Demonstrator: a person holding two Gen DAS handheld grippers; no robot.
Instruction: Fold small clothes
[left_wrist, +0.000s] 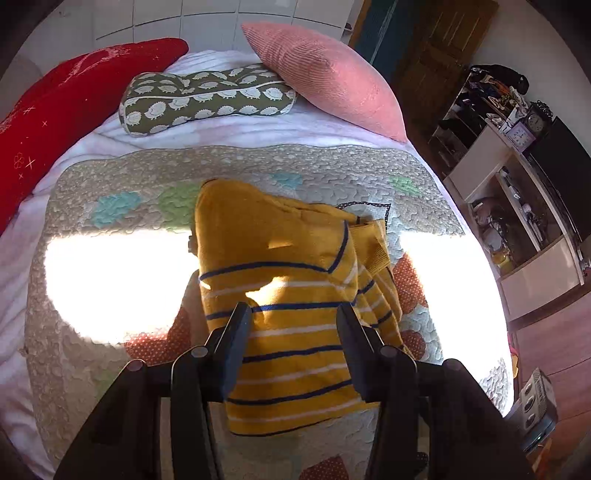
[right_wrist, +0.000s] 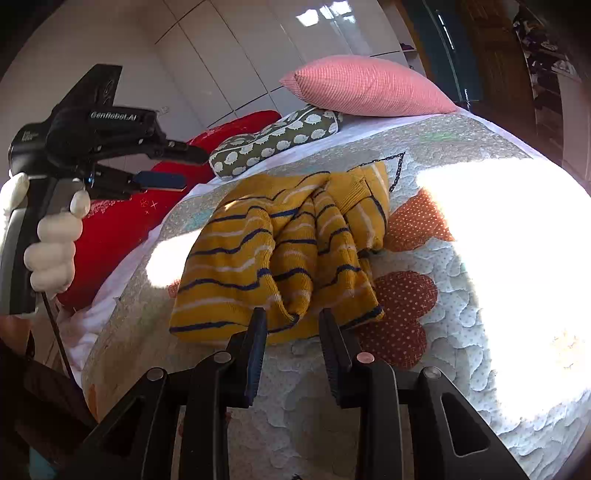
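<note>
White lettering on the left gripper (right_wrist: 184, 168) body seemingly reads "GenRobot.AI"

Both wrist views look forward over their claws, close above the bed's quilt (left_wrist: 110, 369), sharing the pillows beyond.

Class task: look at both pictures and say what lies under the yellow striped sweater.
The yellow striped sweater lies on a quilted bedspread with orange dotted patches, which shows all around it. The part of the quilt beneath the sweater is covered, so anything there cannot be seen.

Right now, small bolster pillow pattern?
Olive green with white hedgehog print; clearest in left wrist view.
</note>
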